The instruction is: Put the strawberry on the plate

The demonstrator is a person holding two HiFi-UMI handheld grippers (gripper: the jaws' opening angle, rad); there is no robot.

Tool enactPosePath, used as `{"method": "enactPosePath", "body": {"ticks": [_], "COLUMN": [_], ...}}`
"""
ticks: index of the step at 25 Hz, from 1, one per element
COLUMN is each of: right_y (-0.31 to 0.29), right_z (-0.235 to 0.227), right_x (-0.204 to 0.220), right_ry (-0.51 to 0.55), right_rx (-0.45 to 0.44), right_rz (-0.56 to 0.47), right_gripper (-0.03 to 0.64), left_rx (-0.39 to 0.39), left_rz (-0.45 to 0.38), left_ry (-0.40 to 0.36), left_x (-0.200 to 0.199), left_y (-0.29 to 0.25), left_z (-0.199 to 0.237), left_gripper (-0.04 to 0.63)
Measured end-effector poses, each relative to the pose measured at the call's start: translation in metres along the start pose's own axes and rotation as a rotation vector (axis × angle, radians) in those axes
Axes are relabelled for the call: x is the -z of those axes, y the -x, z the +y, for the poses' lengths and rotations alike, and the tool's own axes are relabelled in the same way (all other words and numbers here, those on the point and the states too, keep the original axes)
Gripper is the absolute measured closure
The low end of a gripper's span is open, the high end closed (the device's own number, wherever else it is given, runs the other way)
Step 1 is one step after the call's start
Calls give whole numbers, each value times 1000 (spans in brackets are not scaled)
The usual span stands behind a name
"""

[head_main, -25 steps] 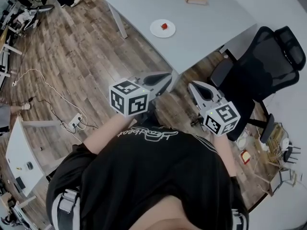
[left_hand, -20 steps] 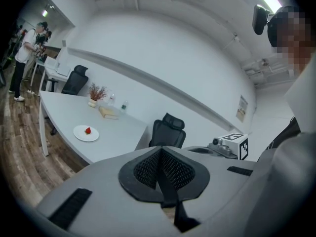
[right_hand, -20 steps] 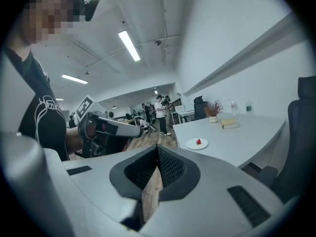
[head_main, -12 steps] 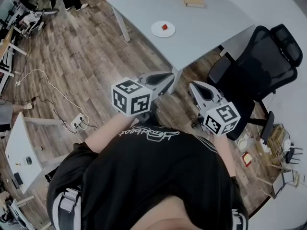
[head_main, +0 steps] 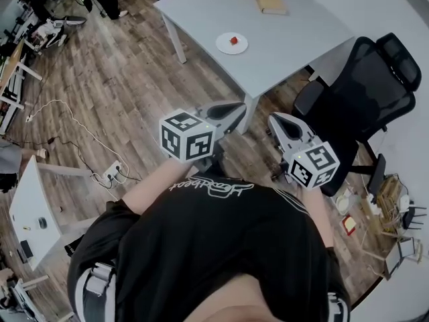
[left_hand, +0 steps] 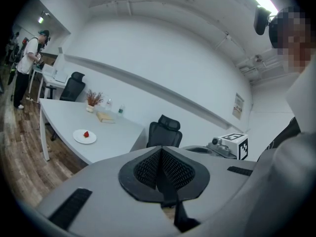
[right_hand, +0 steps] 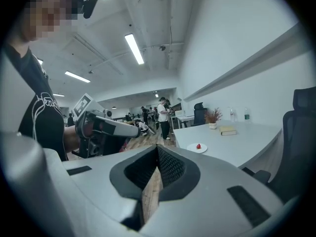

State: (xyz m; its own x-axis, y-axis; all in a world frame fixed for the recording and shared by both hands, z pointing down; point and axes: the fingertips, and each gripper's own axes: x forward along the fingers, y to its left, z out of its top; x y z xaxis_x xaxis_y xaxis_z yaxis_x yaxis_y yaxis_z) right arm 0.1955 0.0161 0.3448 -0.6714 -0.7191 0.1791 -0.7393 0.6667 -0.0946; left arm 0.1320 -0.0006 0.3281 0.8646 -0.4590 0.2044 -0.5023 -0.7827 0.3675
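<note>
Well apart, strawberry [head_main: 233, 40] and right gripper [head_main: 275, 119]

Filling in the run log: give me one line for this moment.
strawberry: on plate | left gripper: shut, empty | right gripper: shut, empty | both short of table

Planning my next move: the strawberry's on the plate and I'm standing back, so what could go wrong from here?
The plate with the strawberry sits fairly near the table's edge; a bump could slide it off.
The cable and power strip lie on the floor to the left: possible trip hazard.
The office chair crowds the right side.
</note>
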Motion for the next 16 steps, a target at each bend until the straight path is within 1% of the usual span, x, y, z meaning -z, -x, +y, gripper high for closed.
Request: {"method": "enactPosePath", "body": {"ticks": [7,16], "right_y": [0,-3], "right_z": [11,13], "right_x": [-2,0], "right_ry": [8,-10], "right_rx": [-9,-19], "right_rz": [3,-3], "right_gripper": [609,609], "left_rx": [-9,-10], "left_rz": [-4,4], "left_ry": [1,7], "left_x": [-1,5], "left_y": [11,13], "left_z": [-2,-2], "left_gripper": [589,589]}}
